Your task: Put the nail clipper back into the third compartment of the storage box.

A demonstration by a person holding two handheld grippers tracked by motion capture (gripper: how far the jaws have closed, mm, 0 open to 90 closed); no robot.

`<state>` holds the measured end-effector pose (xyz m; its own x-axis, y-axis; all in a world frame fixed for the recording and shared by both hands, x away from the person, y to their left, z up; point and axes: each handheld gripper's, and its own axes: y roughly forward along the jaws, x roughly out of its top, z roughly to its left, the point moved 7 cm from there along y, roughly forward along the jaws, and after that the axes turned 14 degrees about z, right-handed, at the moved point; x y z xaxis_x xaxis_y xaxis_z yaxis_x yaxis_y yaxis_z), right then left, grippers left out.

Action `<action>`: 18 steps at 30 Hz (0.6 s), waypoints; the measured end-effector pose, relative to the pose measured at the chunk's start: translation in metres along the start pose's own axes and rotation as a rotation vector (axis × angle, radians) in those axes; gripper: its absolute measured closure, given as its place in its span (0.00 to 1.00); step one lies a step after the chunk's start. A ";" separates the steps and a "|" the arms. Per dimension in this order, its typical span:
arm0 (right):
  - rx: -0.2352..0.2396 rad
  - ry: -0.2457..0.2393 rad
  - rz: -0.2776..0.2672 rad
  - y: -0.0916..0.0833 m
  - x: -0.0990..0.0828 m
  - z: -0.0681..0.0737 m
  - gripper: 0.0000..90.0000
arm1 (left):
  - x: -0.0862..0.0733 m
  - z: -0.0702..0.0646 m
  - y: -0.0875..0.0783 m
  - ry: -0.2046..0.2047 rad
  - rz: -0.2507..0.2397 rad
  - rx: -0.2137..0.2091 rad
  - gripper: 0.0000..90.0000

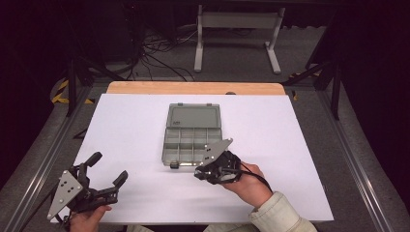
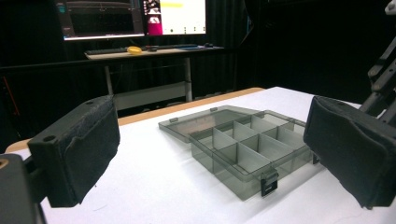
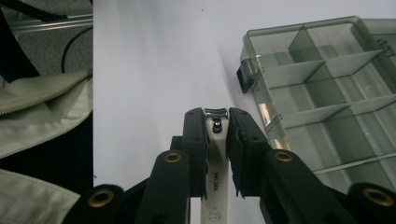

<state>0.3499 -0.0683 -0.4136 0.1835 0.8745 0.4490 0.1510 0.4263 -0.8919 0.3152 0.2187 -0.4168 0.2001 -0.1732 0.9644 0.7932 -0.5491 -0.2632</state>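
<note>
A nail clipper (image 3: 215, 154) sits clamped between the two black jaws of the right gripper (image 3: 216, 116), pads pressing on its flat white sides. It lies lengthwise along the jaws, with its metal cutting head and pivot pin poking out just past the fingertips and its white handle running back toward the gripper body. In the right gripper view the clipper is held over bare white table (image 3: 154, 70), just beside the front corner of a grey translucent compartment box (image 3: 322, 93), not over any compartment. The box's black latch (image 3: 244, 77) hangs at that near corner.

In the high view the right gripper (image 1: 205, 169) is at the box's (image 1: 191, 140) front right corner, held in a hand (image 1: 249, 181) with a pale sleeve (image 1: 280, 215). The box lies open near the middle of the table, its lid (image 1: 193, 116) flat behind the divided tray.

The left gripper (image 1: 107, 169) is well apart at the table's near left edge, jaws spread wide with nothing between them; its view looks across the table at the open box (image 2: 243, 144).
</note>
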 end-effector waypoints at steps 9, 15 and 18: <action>-0.027 0.020 -0.041 -0.013 0.008 -0.010 0.87 | 0.000 0.000 0.000 -0.001 0.000 0.000 0.05; -0.046 0.045 -0.073 -0.021 0.014 -0.019 0.87 | 0.000 0.001 0.000 0.001 -0.002 0.002 0.05; -0.057 0.053 -0.086 -0.025 0.017 -0.024 0.87 | 0.000 0.000 0.000 0.000 -0.001 0.000 0.05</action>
<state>0.3723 -0.0699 -0.3824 0.2188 0.8211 0.5272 0.2227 0.4840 -0.8462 0.3153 0.2188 -0.4167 0.1992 -0.1729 0.9646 0.7936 -0.5491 -0.2623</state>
